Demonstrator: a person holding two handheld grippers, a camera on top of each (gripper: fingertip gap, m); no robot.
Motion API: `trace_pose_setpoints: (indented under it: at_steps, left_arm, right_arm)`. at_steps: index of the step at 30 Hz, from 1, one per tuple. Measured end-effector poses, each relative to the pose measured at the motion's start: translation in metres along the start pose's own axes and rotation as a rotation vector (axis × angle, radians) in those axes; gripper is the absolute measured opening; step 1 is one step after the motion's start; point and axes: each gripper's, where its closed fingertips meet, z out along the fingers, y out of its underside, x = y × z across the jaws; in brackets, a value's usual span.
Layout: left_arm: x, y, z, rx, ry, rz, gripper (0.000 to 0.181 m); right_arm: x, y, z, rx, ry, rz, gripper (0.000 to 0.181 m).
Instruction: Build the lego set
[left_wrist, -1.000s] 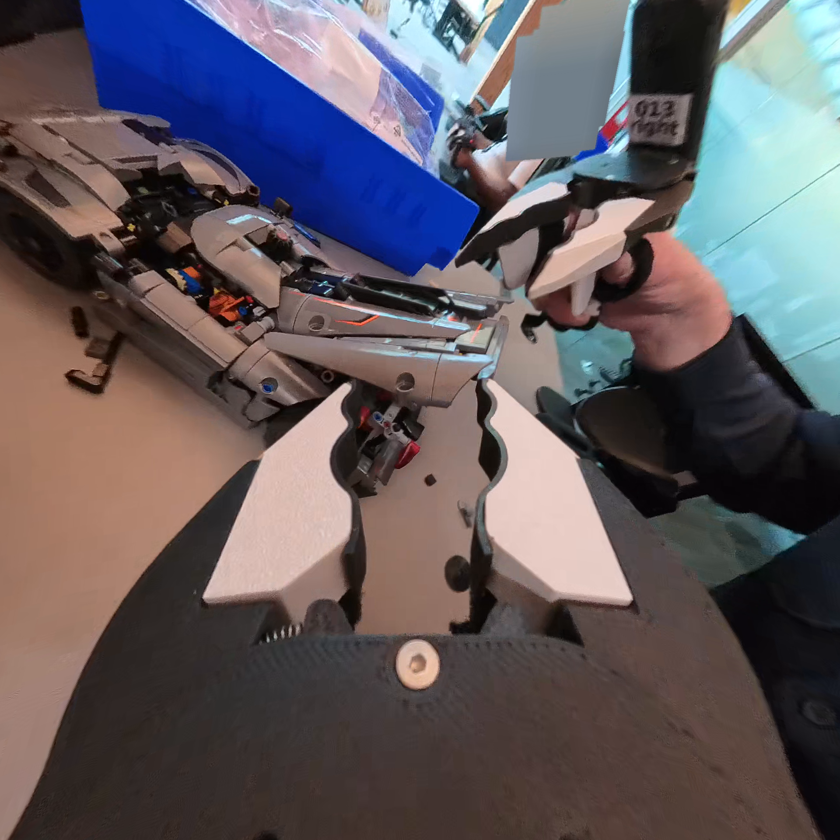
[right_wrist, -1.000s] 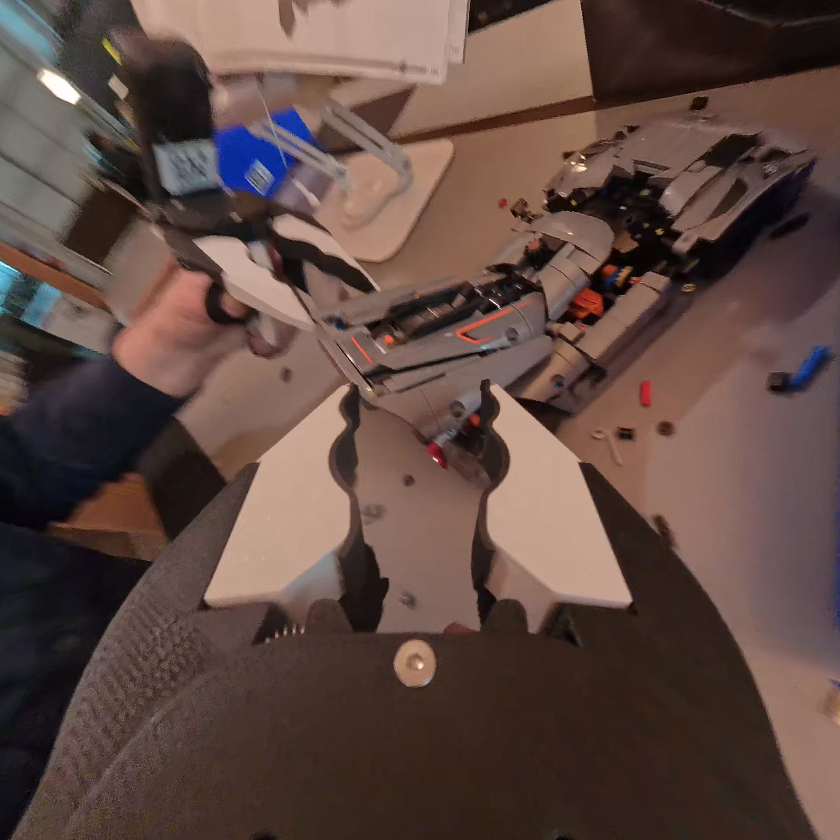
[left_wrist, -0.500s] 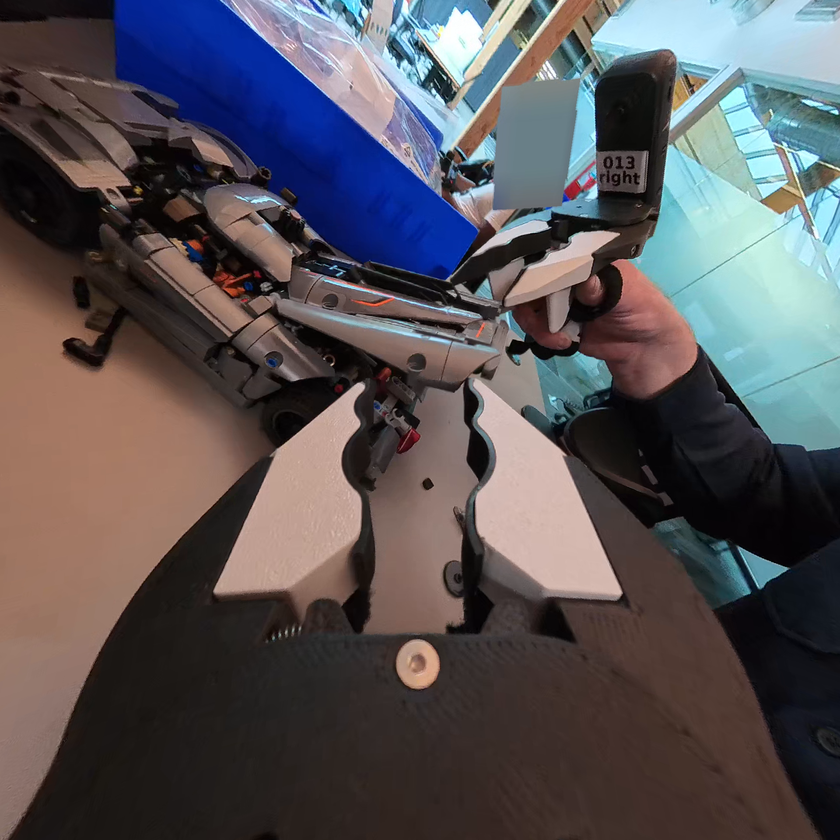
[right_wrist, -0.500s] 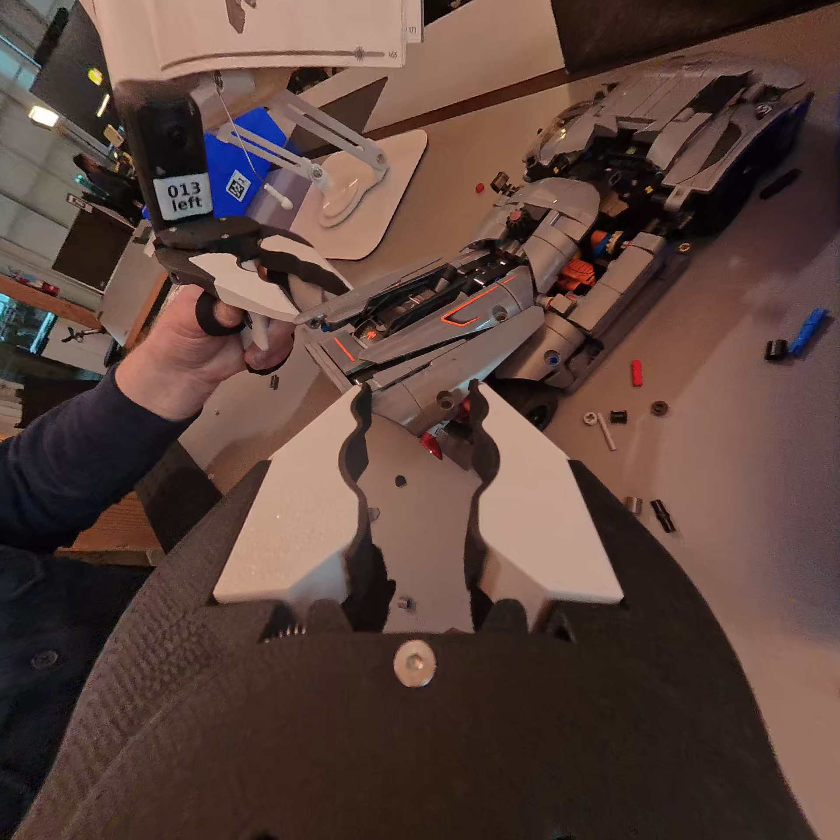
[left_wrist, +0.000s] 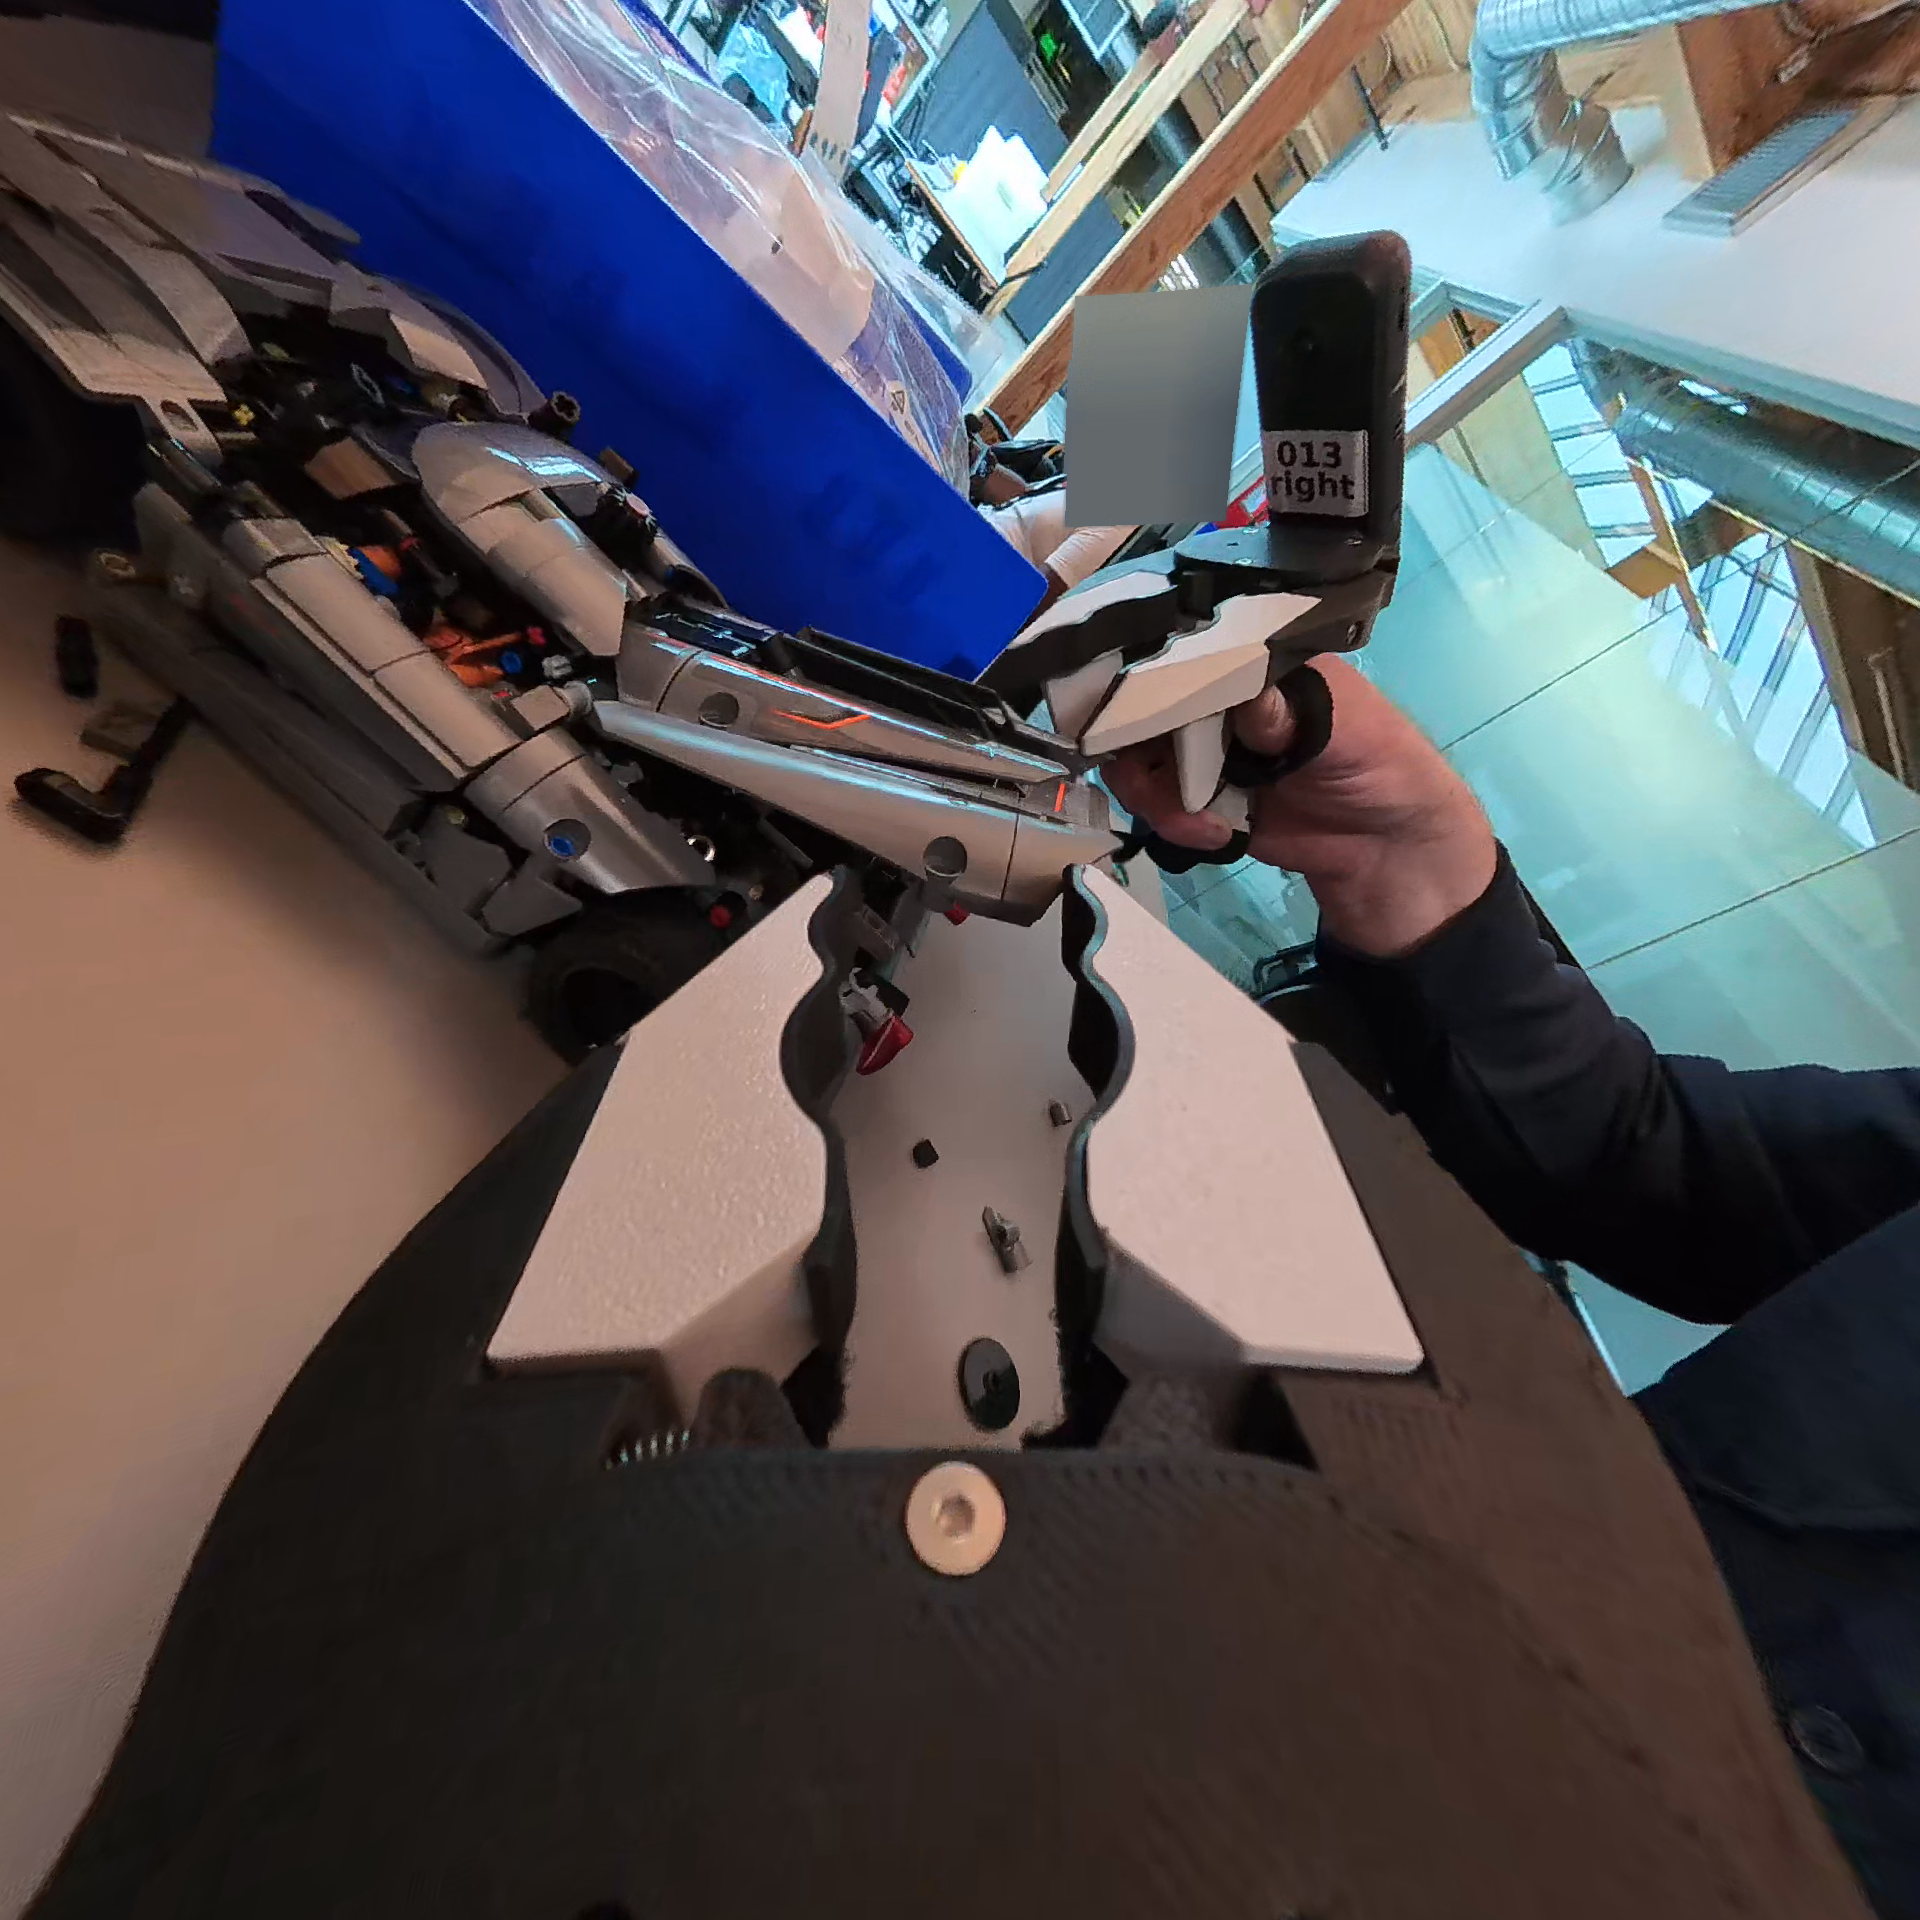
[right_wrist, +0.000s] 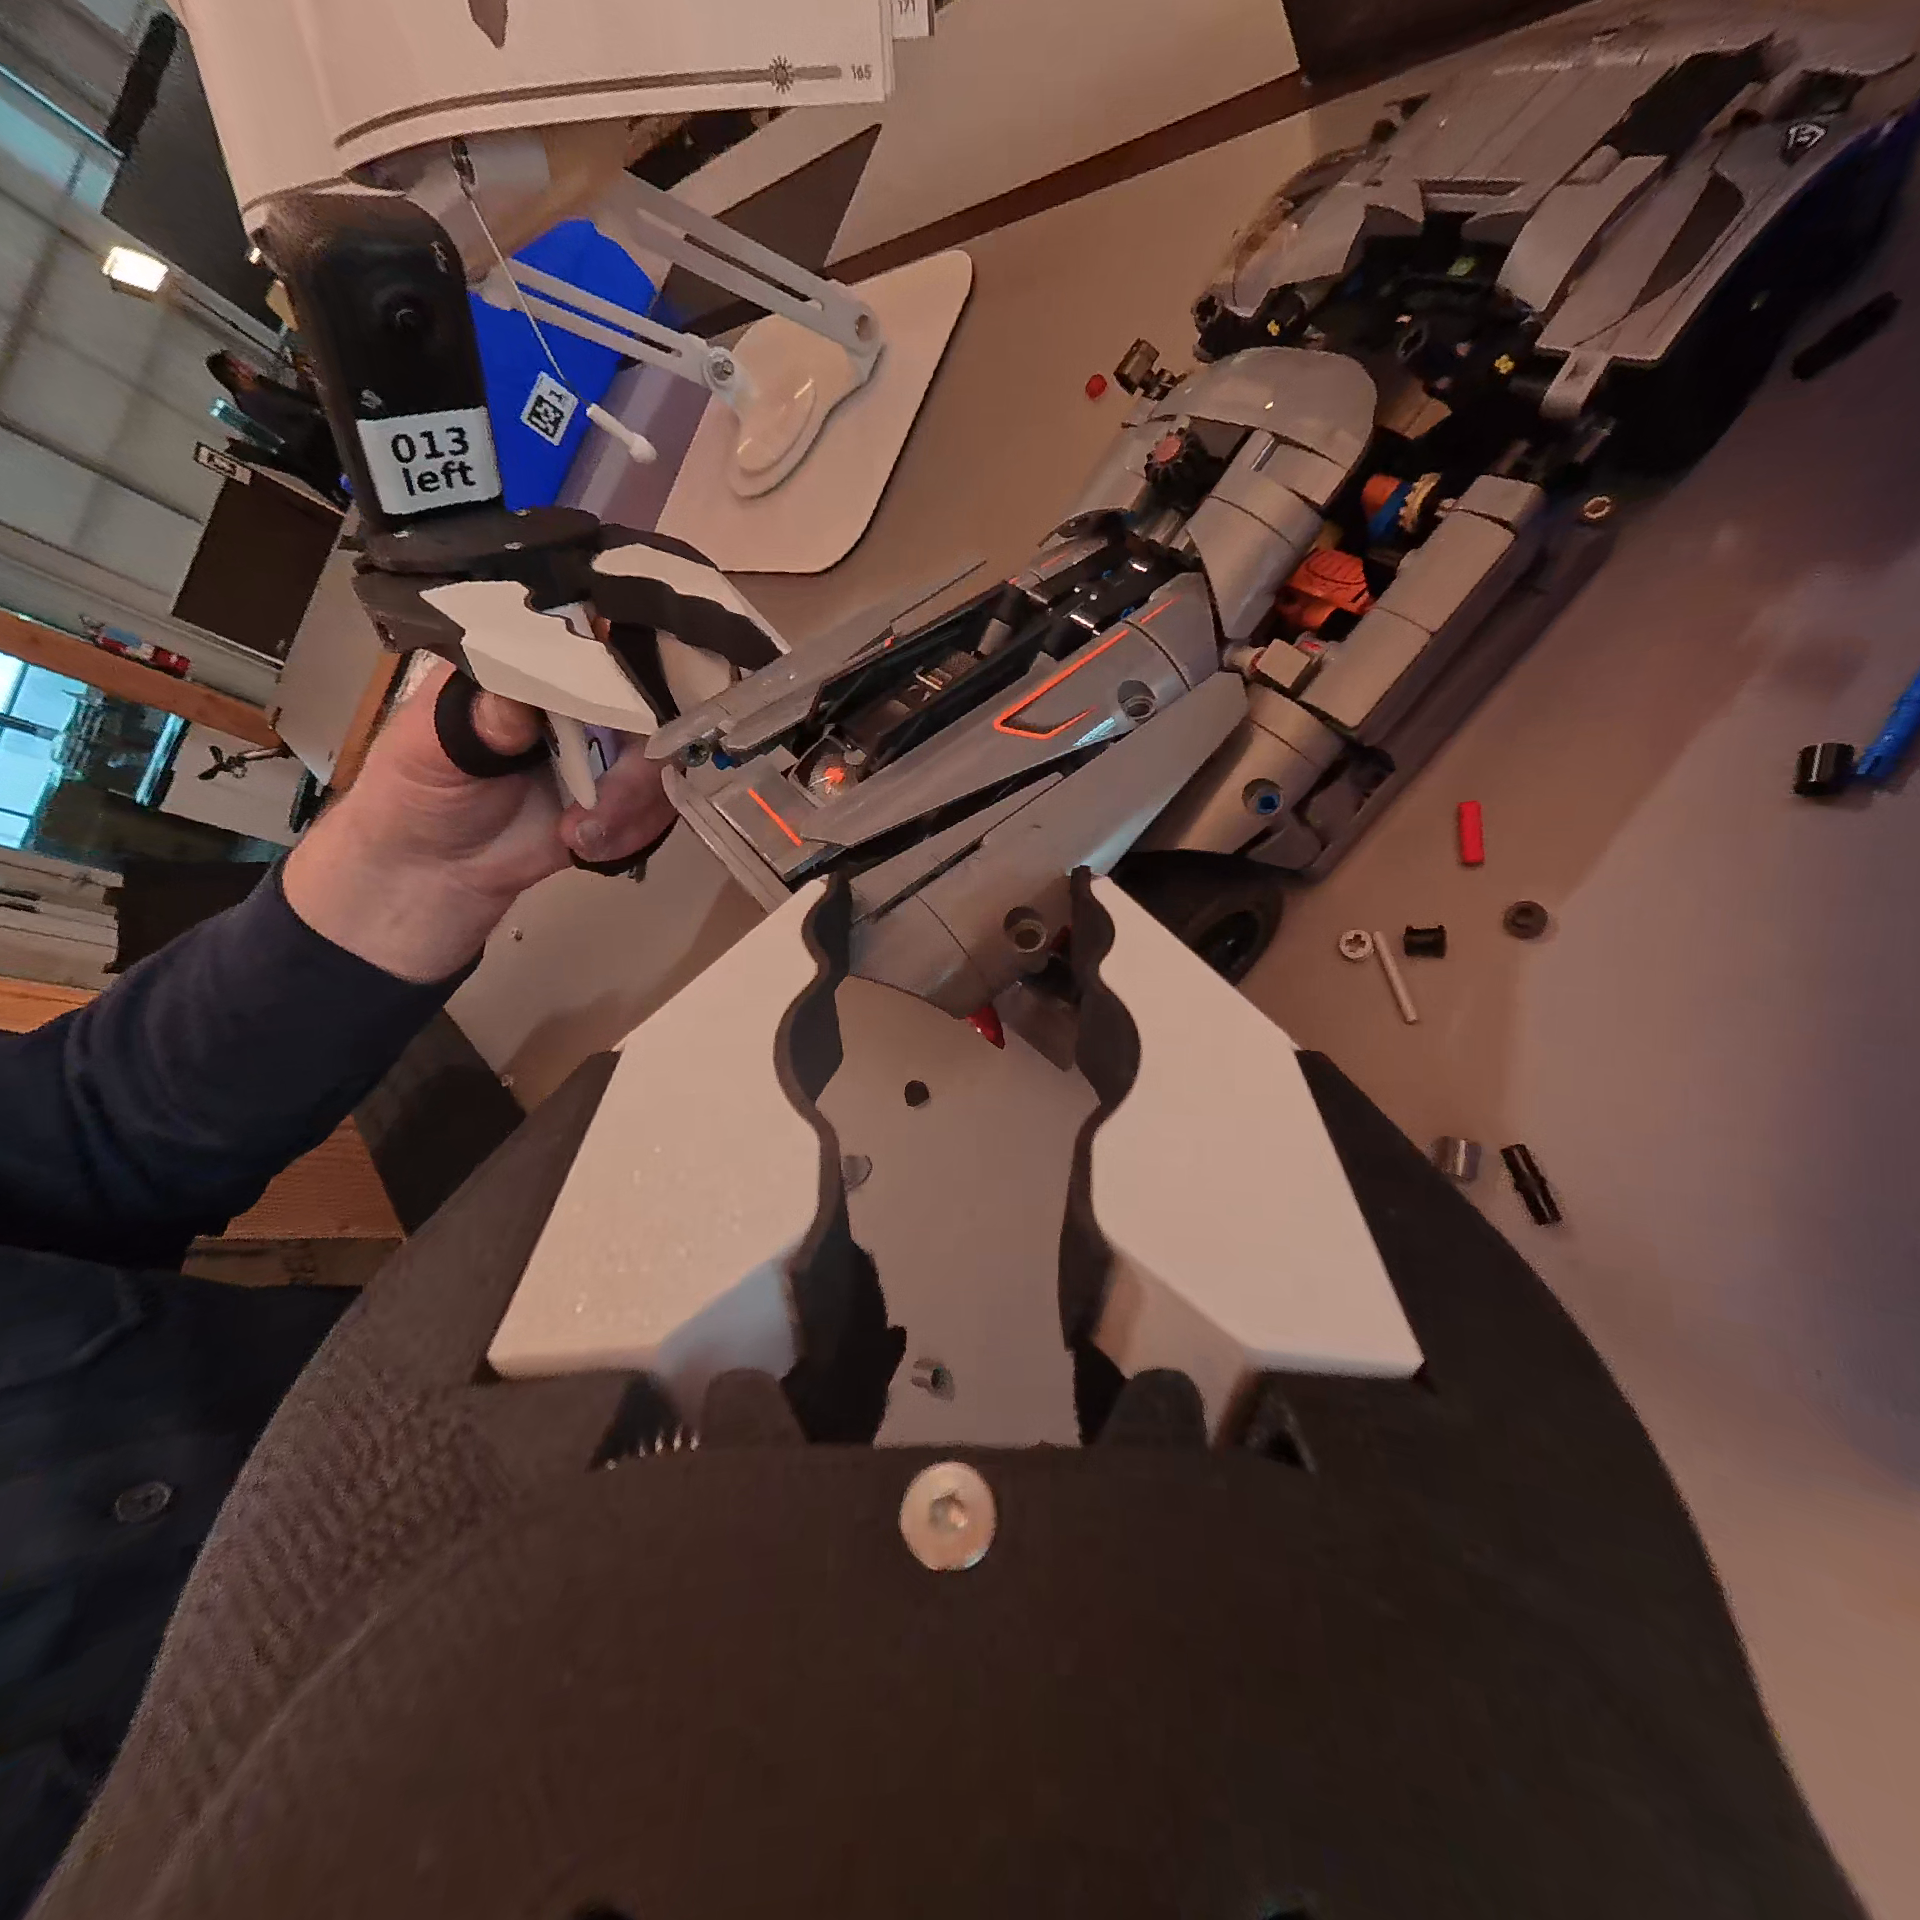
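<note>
Grey Lego car (left_wrist: 499, 665), centre-left of frame on the table (left_wrist: 208, 1143): I bracket its nose to steady it, I judge. My left gripper (left_wrist: 951, 894) and right gripper (right_wrist: 951, 899) gape, holding nothing. Right view alone shows a loose red pin (right_wrist: 1468, 831).

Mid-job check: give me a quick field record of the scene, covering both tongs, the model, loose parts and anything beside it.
model: grey lego car, partly built, its near end raised off the table
left tongs: open, tips astride the car's near end
right tongs: open, tips astride the same end from the other side
loose parts: red pin, white axle, black angled piece
beside model: blue bin
overhead: instruction booklet on a stand
</note>
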Motion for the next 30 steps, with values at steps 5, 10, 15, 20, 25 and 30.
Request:
trace_pose_setpoints:
  at_steps: [5, 10, 15, 20, 25, 30]
  left_arm:
    - [-0.004, 0.003, 0.001, -0.017, -0.007, -0.020, 0.035]
    - [-0.009, 0.012, 0.007, -0.036, -0.033, -0.009, 0.030]
    - [-0.010, 0.013, 0.010, -0.029, -0.045, -0.018, 0.033]
    - [-0.009, 0.005, -0.007, 0.018, -0.091, 0.103, 0.035]
    - [-0.001, 0.012, -0.010, -0.083, -0.224, 0.404, 0.045]
    - [0.004, 0.017, -0.004, -0.197, -0.352, 0.723, 0.045]
  right_arm:
    - [0.002, 0.002, 0.001, -0.019, 0.017, -0.017, 0.039]
    - [0.003, 0.013, 0.009, -0.060, 0.028, -0.039, 0.039]
    - [0.005, 0.013, 0.003, -0.038, 0.042, -0.048, 0.039]
    - [0.001, 0.007, -0.015, 0.007, 0.059, -0.143, 0.045]
    - [-0.023, 0.006, -0.029, 0.044, 0.103, -0.394, 0.051]
    - [-0.036, 0.017, -0.018, -0.008, 0.205, -0.822, 0.045]
